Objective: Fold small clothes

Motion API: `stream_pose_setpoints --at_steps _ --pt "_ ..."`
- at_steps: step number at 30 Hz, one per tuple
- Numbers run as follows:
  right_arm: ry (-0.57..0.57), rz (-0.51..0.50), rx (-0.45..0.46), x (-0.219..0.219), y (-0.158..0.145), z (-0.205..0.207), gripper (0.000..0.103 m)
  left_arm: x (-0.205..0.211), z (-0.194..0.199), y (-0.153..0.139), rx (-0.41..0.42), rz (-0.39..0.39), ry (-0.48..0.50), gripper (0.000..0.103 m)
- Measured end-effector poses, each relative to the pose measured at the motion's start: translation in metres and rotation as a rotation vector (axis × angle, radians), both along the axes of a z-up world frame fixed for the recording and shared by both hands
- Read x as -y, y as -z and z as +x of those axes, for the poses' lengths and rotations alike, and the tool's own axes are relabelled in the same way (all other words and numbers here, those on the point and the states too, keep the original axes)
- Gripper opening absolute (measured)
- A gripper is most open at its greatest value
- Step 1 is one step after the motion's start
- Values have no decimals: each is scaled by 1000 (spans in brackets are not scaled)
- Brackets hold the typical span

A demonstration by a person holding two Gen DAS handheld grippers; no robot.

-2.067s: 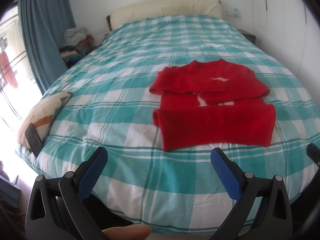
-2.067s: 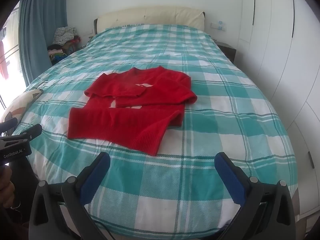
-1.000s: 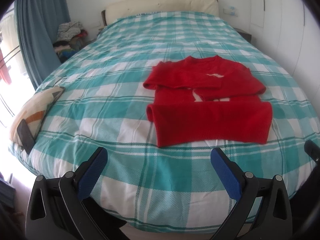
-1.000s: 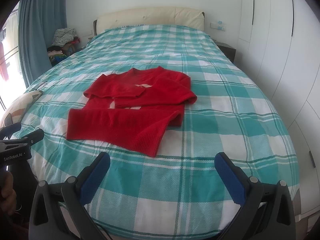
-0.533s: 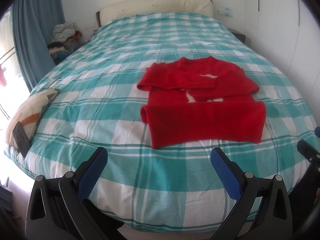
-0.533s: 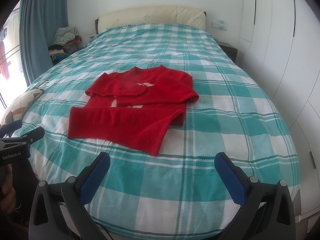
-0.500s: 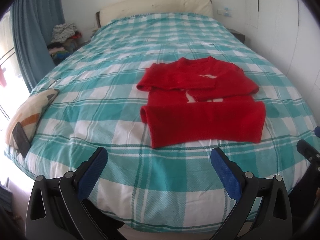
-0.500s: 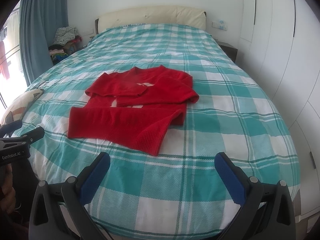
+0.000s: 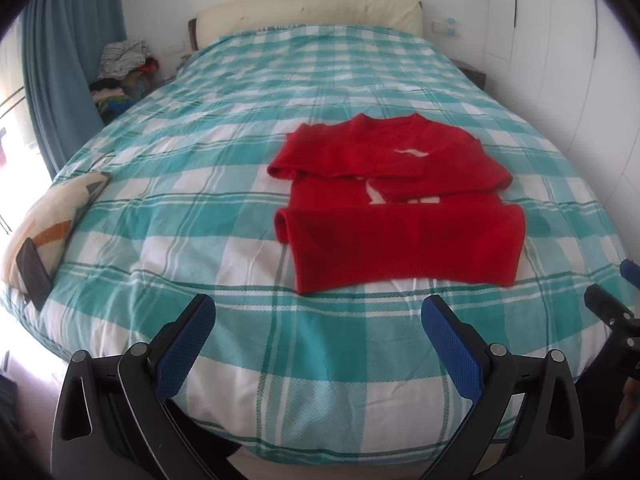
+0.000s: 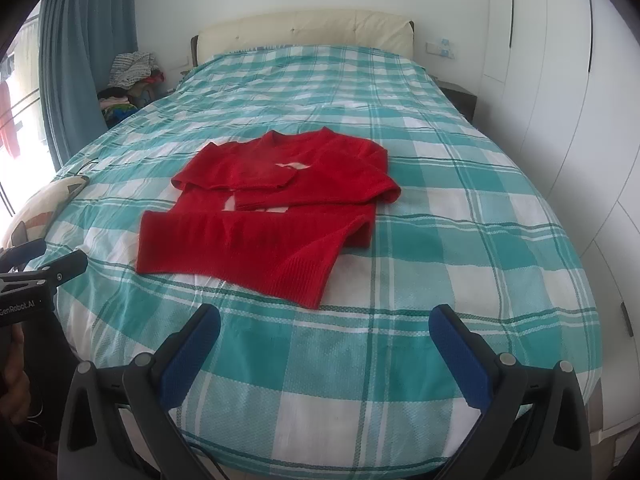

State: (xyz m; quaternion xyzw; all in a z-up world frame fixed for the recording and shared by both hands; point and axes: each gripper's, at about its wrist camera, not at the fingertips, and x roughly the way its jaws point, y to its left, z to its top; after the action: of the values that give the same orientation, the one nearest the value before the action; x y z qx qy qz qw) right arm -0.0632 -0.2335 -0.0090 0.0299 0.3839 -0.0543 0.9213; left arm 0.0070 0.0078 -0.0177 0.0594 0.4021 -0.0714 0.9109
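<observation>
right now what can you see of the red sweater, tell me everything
The red sweater is a knit with a ribbed hem and a small white mark on the chest. It lies flat on the checked bed cover, partly folded: both sleeves crossed over the chest, the bottom part turned up. Nothing but the cover touches it; both grippers are short of it.

I see one red knit sweater (image 9: 400, 216) lying flat on the teal-and-white checked bed (image 9: 224, 184), partly folded: both sleeves are crossed over the chest, and the ribbed hem section is turned up over the body. Its neckline points toward the headboard. A bit of white print shows between the sleeves.
</observation>
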Motion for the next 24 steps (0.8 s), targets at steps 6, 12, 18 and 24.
stream_pose_setpoints --at_steps 6,12,18,24 --pt "1 3 -4 2 3 0 103 -1 0 2 -4 -3 1 103" --pt "-2 2 -6 2 3 0 103 -1 0 2 -5 -3 -1 103" --pt "-2 3 -6 2 4 0 103 0 0 3 -6 -1 2 103" --pt "-3 3 -8 2 6 -1 103 0 0 2 -5 0 1 103"
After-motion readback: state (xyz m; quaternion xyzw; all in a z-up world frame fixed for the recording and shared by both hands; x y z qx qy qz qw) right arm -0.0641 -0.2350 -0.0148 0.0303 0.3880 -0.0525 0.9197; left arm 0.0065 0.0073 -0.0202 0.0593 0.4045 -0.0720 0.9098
